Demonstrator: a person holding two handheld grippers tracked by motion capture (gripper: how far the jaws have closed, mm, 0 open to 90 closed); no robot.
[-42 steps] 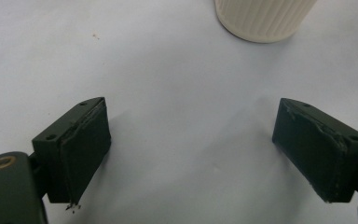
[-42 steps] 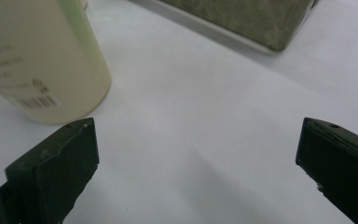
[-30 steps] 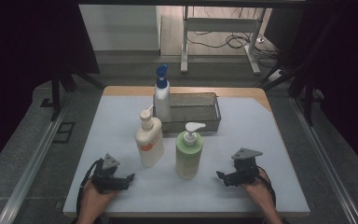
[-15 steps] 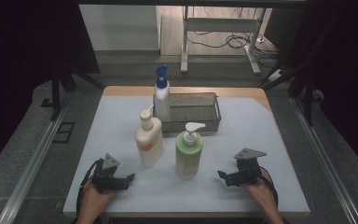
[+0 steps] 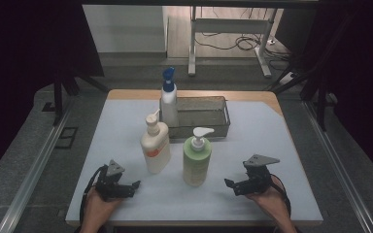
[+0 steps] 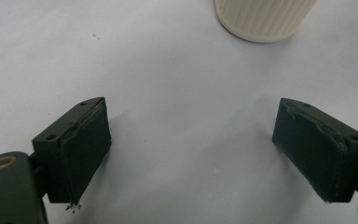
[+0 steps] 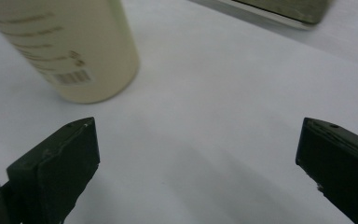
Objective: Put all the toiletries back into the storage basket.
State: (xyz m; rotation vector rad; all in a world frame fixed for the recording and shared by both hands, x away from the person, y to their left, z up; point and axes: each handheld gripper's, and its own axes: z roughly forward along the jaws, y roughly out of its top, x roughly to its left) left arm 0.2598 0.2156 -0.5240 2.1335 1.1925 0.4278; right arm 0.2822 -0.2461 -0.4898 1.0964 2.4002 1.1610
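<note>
Three bottles stand on the white table. A cream pump bottle with an orange label [image 5: 155, 146] and a green pump bottle [image 5: 196, 159] are in the middle. A white bottle with a blue cap [image 5: 168, 99] stands at the left end of a metal basket [image 5: 209, 127]. My left gripper [image 5: 128, 188] rests low at the front left, open and empty, pointing right toward the cream bottle's ribbed base [image 6: 263, 18]. My right gripper [image 5: 230, 185] rests at the front right, open and empty, pointing left at the green bottle [image 7: 70, 46]. Both sets of jaws stand wide apart [image 6: 191, 135] [image 7: 198, 154].
The basket's corner [image 7: 284, 9] lies beyond the right gripper. The table's front edge [image 5: 194, 223] is just behind both hands. Dark curtains flank the table, and a desk frame with cables [image 5: 233, 34] stands on the floor behind it.
</note>
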